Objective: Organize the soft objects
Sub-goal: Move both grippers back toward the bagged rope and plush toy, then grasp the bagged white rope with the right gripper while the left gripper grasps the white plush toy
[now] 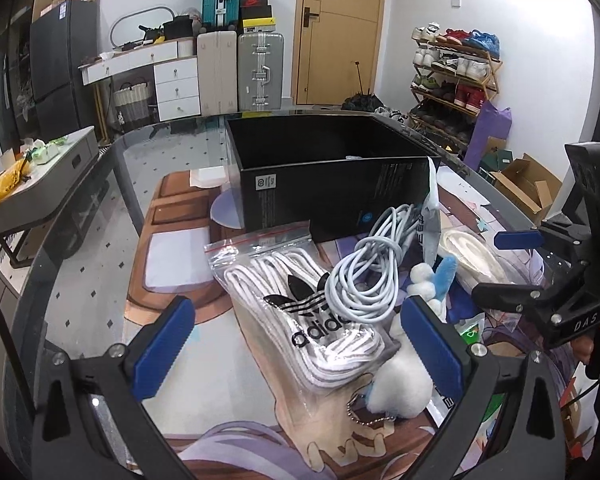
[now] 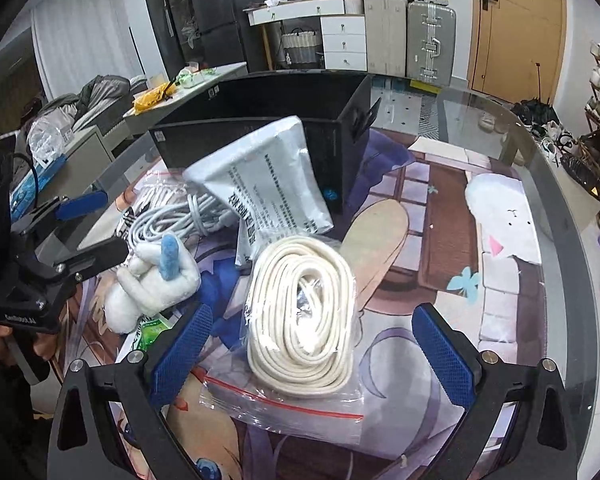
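In the left wrist view my left gripper point(image 1: 300, 344) stands open over a zip bag of white laces point(image 1: 300, 312) with a black logo. A coiled pale cable point(image 1: 364, 272) lies half on that bag, and a white plush toy point(image 1: 400, 384) with a blue ear lies by the right finger. Behind them stands an open black box point(image 1: 320, 160). In the right wrist view my right gripper point(image 2: 314, 352) is open around a zip bag of cream rope point(image 2: 304, 312). A grey printed pouch point(image 2: 268, 184) leans on the black box point(image 2: 260, 120). The plush toy point(image 2: 152, 280) and cable point(image 2: 168, 216) lie to the left.
Everything sits on a printed mat point(image 2: 440, 240) on a round glass table point(image 2: 548, 168). A small green packet point(image 2: 152, 330) lies near the plush toy. Off the table are a shoe rack point(image 1: 452, 76), suitcases point(image 1: 260, 72), drawers point(image 1: 178, 88) and a low side table point(image 1: 40, 176).
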